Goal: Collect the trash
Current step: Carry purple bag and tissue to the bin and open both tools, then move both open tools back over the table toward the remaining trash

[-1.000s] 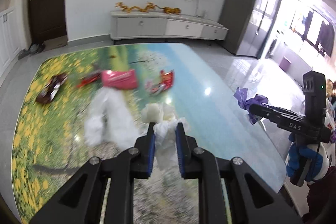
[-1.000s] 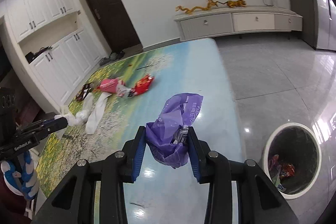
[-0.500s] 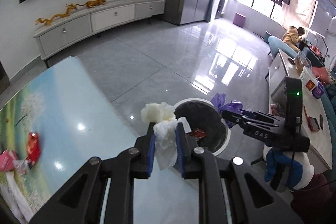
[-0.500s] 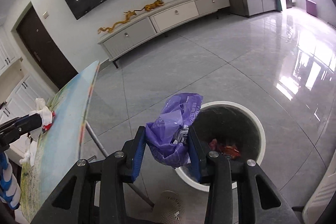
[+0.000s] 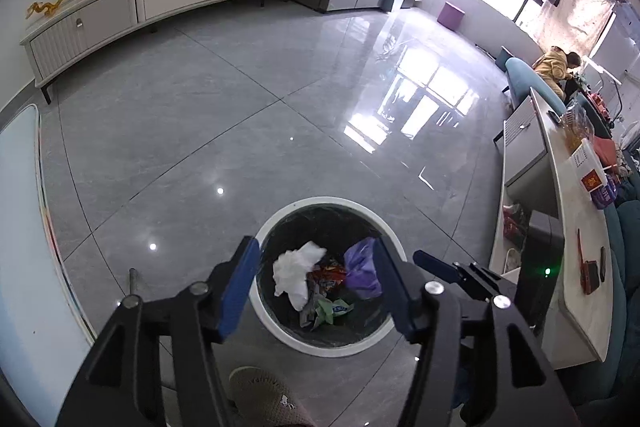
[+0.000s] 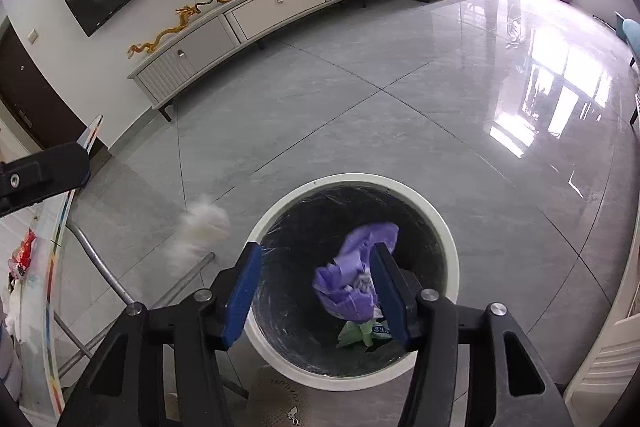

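Observation:
A round white-rimmed trash bin (image 5: 320, 205) with a black liner stands on the floor below both grippers, also in the right wrist view (image 6: 352, 183). My left gripper (image 5: 316, 285) is open above it; the white tissue wad (image 5: 296, 269) lies inside on wrappers. In the right wrist view the tissue (image 6: 200, 227) shows blurred in mid-air left of the bin. My right gripper (image 6: 316, 297) is open; the purple bag (image 6: 352, 279) hangs against its right finger over the bin. The purple bag also shows in the left wrist view (image 5: 360, 269).
The table edge (image 5: 24, 227) with metal legs (image 6: 100, 267) is at the left, with red wrappers (image 6: 22, 255) on it. A slippered foot (image 5: 264, 399) is just before the bin. A white counter (image 5: 568, 227) stands right. Grey tile floor lies beyond.
Both grippers moved from above the table to over the bin and opened. The white tissue and the purple bag were let go and are dropping into the bin.

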The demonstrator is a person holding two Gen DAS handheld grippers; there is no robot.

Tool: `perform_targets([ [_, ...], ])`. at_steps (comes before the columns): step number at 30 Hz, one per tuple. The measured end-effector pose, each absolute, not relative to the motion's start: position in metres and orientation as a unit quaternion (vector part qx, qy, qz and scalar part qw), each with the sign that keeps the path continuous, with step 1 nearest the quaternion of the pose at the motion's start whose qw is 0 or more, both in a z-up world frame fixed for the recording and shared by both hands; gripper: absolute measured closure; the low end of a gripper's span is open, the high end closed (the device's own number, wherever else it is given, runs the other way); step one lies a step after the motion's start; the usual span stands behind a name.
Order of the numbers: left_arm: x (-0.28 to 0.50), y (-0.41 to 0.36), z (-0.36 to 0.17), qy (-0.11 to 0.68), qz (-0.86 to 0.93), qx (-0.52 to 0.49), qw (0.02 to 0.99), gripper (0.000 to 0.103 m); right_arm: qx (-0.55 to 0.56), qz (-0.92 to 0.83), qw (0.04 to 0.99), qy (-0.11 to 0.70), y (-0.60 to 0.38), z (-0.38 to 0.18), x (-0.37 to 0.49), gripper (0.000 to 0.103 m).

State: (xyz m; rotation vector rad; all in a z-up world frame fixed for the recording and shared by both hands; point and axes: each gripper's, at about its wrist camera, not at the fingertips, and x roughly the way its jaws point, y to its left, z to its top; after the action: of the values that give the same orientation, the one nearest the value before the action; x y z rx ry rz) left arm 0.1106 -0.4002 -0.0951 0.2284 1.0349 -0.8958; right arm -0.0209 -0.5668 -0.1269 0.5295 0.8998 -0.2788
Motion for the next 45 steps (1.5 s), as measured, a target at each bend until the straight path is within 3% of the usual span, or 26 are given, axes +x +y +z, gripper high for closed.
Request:
perform_targets([
  [12, 0.087, -0.352, -0.067, 0.442, -0.4, 0.116, 0.795, 0.046, 0.253, -0.149, 0.863, 0.412, -0.563, -0.106, -0.036, 0.045],
  [29, 0.053, -0.172, -0.004, 0.369, -0.332, 0.067, 0.865, 0.046, 0.213, -0.093, 0.906, 0.353, -0.48, -0.013, -0.05, 0.045],
  [45, 0.037, -0.024, 0.01, 0.337, -0.252, -0.003, 0.907, 0.045, 0.139, -0.003, 0.937, 0.32, -0.371, 0.058, -0.03, 0.045],
])
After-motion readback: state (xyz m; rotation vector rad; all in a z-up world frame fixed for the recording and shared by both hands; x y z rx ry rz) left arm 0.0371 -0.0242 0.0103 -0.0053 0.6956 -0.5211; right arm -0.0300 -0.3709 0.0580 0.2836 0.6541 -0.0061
